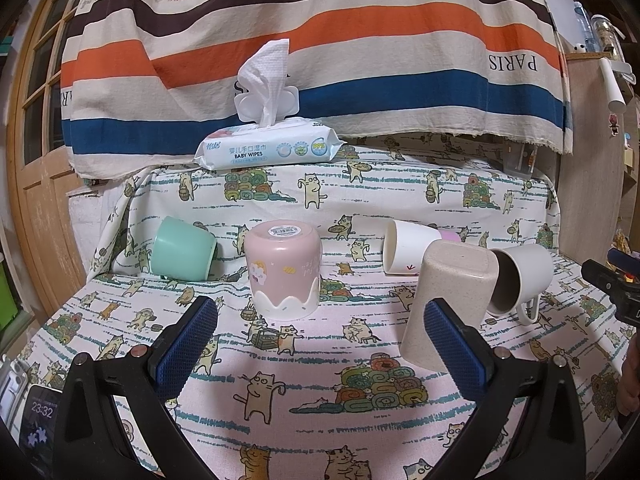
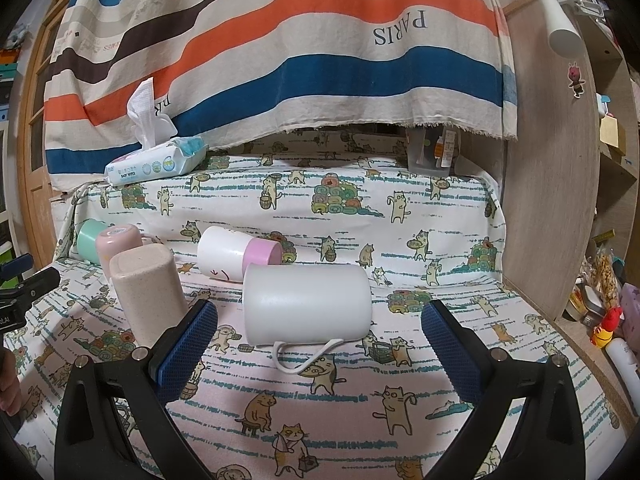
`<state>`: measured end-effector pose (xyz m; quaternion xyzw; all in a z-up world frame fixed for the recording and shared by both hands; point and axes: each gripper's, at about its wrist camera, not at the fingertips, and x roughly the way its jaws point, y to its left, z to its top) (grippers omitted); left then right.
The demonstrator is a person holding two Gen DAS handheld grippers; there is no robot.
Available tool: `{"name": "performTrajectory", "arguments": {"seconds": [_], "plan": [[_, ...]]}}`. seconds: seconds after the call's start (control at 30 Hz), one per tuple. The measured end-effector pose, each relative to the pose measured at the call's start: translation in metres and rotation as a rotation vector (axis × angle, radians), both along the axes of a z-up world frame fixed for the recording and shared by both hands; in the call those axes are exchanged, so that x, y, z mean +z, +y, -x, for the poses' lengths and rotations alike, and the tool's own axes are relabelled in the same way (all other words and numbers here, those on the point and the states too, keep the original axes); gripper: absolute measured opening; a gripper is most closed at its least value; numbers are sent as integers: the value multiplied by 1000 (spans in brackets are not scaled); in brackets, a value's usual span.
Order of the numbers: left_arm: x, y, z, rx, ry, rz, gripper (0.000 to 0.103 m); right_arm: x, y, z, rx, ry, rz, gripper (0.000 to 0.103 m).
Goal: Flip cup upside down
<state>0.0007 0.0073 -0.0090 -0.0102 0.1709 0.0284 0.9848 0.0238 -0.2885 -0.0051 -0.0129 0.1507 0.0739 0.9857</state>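
Beige cup (image 1: 448, 304): mouth down near right of centre, apparently already turned over.
Pink cup (image 1: 284, 274): mouth down at centre, label on its base facing up; likewise done.
White mug (image 2: 308, 304): on its side, handle toward the near edge, straight ahead of the right tongs (image 2: 320, 344); likely next to be turned.
Right tongs: spread wide, gripping nothing, lined up to straddle the mug.
Left tongs (image 1: 320, 344): spread wide, empty, facing the pink cup.
Green cup (image 1: 180, 248): on its side, far left.
White and pink cup (image 2: 236, 254): on its side behind the mug.
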Motion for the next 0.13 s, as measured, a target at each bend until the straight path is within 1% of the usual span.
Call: {"name": "performTrajectory", "arguments": {"seconds": [0.13], "plan": [[0,1,0,1,1,1,103,-2,-1,0,-2,4,-1,103]]}}
